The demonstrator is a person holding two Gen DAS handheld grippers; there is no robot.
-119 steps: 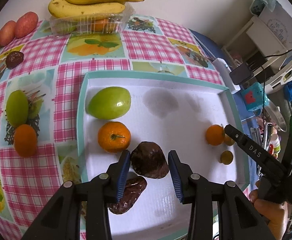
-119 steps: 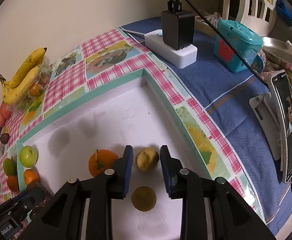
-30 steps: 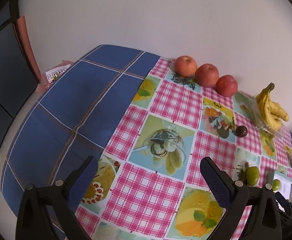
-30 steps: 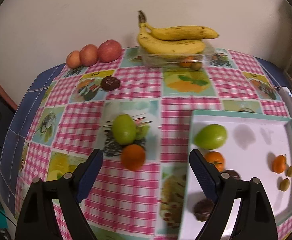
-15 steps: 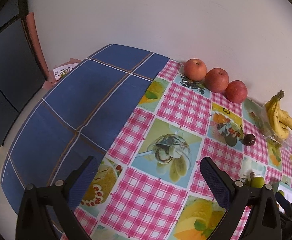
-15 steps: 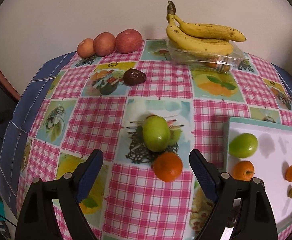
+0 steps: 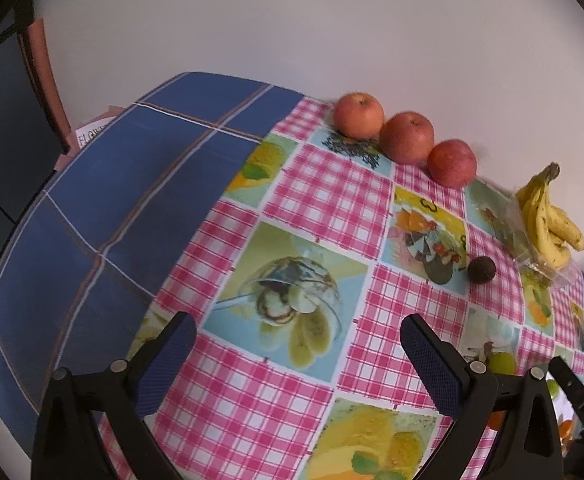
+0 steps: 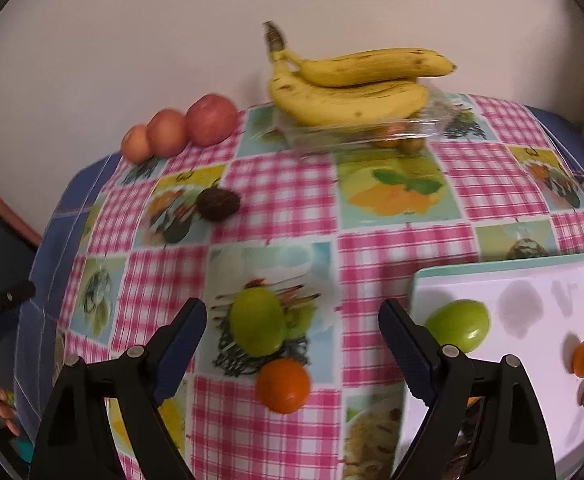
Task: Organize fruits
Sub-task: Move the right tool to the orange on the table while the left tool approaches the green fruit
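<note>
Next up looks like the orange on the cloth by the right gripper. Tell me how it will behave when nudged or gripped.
The orange is round and sits loose on the flat tablecloth, so a nudge would probably roll it. It touches, or nearly touches, the green fruit, which might shift too. It looks firm, so the open right gripper should hold it if closed across the middle.

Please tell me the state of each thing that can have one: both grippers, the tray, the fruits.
Left gripper: open, empty.
Right gripper: open, empty, above the table.
White tray with teal rim: partly filled.
Green round fruit on the tablecloth: outside the tray.
Orange round fruit: outside the tray, beside it.
Yellow banana bunch: atop a clear plastic box.
</note>
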